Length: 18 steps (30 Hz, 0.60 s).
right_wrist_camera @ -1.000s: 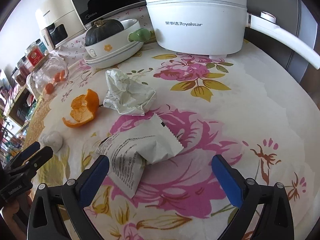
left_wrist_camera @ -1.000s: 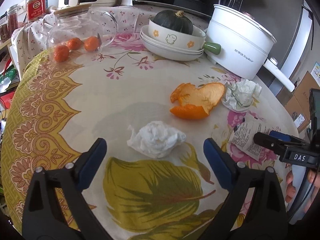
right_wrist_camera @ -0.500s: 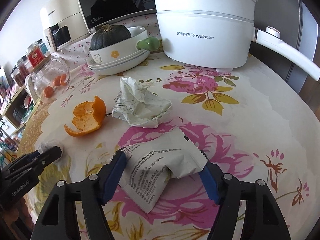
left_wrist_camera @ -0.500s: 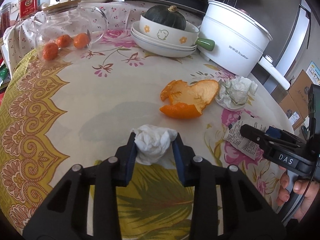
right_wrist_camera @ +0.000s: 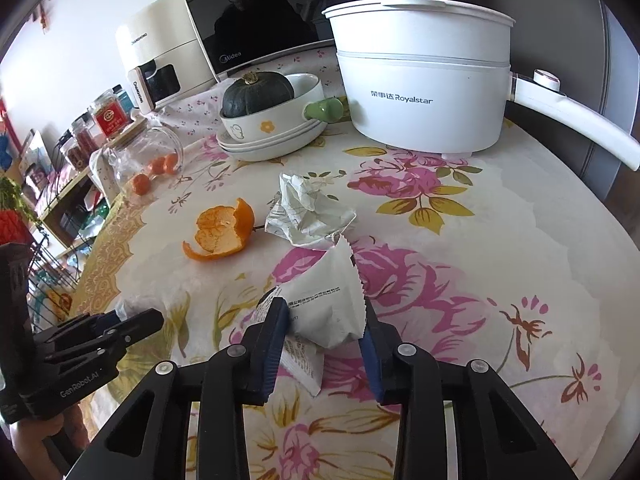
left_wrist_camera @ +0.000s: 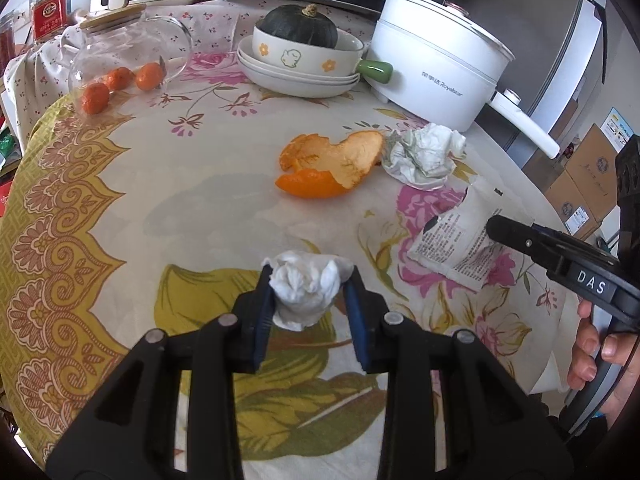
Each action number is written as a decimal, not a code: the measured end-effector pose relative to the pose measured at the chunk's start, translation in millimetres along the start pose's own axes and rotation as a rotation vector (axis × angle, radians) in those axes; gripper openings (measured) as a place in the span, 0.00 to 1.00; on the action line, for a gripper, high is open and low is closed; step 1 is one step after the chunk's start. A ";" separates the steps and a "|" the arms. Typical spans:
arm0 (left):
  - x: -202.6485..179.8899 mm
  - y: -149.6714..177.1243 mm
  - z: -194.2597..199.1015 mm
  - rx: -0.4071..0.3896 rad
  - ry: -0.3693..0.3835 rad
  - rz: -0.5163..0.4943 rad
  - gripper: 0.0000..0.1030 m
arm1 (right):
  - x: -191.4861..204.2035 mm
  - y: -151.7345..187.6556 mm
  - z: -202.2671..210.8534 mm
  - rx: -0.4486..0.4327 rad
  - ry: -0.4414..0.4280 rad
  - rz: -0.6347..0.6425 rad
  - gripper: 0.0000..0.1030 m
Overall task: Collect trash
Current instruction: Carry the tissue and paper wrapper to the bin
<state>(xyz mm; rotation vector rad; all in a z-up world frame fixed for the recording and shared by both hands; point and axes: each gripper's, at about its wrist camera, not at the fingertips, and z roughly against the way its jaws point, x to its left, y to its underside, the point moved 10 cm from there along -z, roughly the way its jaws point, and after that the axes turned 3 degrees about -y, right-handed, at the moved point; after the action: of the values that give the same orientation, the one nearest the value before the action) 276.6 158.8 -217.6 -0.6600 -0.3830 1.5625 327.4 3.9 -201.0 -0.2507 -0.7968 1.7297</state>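
The bench (left_wrist_camera: pixel 120 184), covered by a flowered cloth, carries a white pot (right_wrist_camera: pixel 424 92) at its far side, taken here as the landmark. Just left of the pot stands a bowl (right_wrist_camera: pixel 276 120) holding a dark squash (right_wrist_camera: pixel 258 94). In front of the pot lies a crumpled paper (right_wrist_camera: pixel 308 216), with orange peel (right_wrist_camera: pixel 222 232) to that paper's left. Nearer the camera than the pot, the right gripper (right_wrist_camera: pixel 324 328) has its jaws closing on a white wrapper (right_wrist_camera: pixel 332 304), the pads pressing its sides. Farthest from the pot, the left gripper (left_wrist_camera: pixel 308 296) has its jaws clenched on a tissue ball (left_wrist_camera: pixel 306 288).
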 end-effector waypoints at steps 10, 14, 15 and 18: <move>-30.9 -3.6 31.8 -0.015 0.017 -0.042 0.34 | -8.3 6.9 42.4 -0.022 -0.031 0.018 0.24; -44.1 -5.0 44.6 -0.023 0.028 -0.053 0.34 | -13.5 6.2 63.1 -0.040 -0.023 0.038 0.24; -48.4 -5.7 48.6 -0.028 0.034 -0.054 0.34 | -15.5 5.8 68.8 -0.045 -0.022 0.041 0.24; -63.8 -6.9 55.4 -0.037 0.051 -0.062 0.34 | -24.5 5.7 88.2 -0.061 -0.019 0.042 0.24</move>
<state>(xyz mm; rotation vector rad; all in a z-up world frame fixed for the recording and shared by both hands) 247.9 104.8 -158.9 -0.7093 -0.3911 1.4803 282.5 -52.7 -144.5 -0.2947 -0.8648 1.7510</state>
